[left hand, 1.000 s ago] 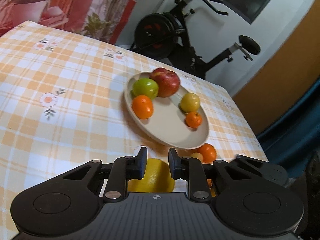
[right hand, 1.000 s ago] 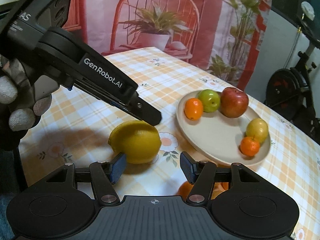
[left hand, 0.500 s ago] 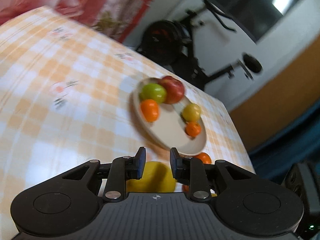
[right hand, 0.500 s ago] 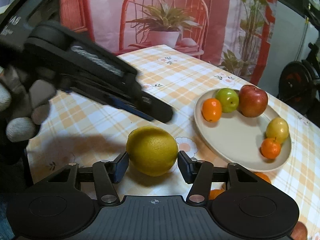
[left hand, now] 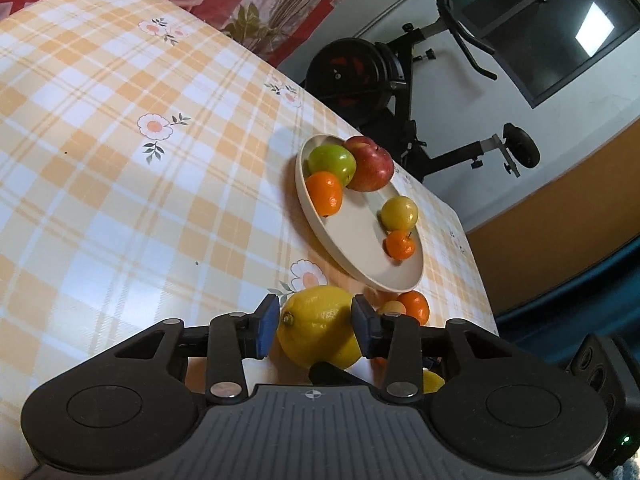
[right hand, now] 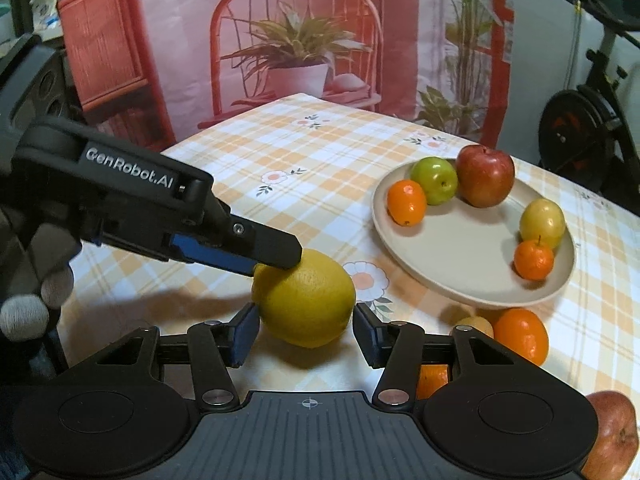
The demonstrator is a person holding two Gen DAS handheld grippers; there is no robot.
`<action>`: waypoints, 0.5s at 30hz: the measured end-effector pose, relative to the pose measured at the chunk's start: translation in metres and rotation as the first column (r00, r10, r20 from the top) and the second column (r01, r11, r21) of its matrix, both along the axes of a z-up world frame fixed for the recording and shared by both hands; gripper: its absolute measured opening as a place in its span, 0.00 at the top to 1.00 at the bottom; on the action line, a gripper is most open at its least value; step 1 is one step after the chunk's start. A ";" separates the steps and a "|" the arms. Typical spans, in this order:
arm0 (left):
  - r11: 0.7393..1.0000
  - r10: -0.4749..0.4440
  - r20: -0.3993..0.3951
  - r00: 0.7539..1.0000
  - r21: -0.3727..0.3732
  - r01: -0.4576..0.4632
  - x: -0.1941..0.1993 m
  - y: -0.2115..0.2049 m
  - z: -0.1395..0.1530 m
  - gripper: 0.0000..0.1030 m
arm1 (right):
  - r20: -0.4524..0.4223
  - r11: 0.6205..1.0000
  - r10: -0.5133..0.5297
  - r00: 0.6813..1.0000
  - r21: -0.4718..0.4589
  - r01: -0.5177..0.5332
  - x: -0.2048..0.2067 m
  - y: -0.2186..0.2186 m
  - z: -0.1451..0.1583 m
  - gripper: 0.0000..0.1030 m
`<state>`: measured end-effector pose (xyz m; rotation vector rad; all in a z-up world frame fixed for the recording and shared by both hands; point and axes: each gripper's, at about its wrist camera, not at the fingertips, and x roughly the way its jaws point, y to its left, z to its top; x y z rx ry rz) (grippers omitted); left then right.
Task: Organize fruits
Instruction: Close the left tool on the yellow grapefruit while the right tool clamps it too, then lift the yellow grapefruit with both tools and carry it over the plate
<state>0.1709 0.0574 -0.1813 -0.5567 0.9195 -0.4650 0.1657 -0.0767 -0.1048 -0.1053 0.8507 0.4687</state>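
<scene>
Both grippers crowd one lemon (right hand: 306, 300) on the checked tablecloth (left hand: 120, 184); the right gripper (right hand: 306, 330) is closing, pads just off its sides; the left gripper (left hand: 314, 330) is opening, a finger lying atop the lemon; farther off, the plate (right hand: 472, 284) holds apples and oranges.

Left gripper (left hand: 314, 330): tilted downward, jaws opening, with the lemon (left hand: 320, 334) between them; the right-hand pad touches the rind and the left-hand pad stands just clear. A gloved hand (right hand: 30, 292) grips its handle. Right gripper (right hand: 306, 334): tilted downward, jaws closing on the same lemon from the near side; the left pad touches the fruit, the right pad stands just off it.
</scene>
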 end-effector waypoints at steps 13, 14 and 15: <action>1.000 0.001 0.025 1.000 -0.006 -0.001 0.011 -0.006 -0.001 0.60 | 0.014 0.999 0.003 1.000 -0.037 -0.002 -0.001 0.001 -0.002 0.53; 1.000 0.001 0.027 1.000 -0.006 -0.001 0.013 -0.007 -0.002 0.60 | 0.015 0.999 0.003 1.000 -0.040 -0.003 0.000 0.001 -0.002 0.54; 1.000 0.000 0.030 1.000 -0.005 0.000 0.014 -0.008 -0.002 0.60 | 0.015 0.999 0.003 1.000 -0.042 -0.002 0.001 0.001 -0.002 0.54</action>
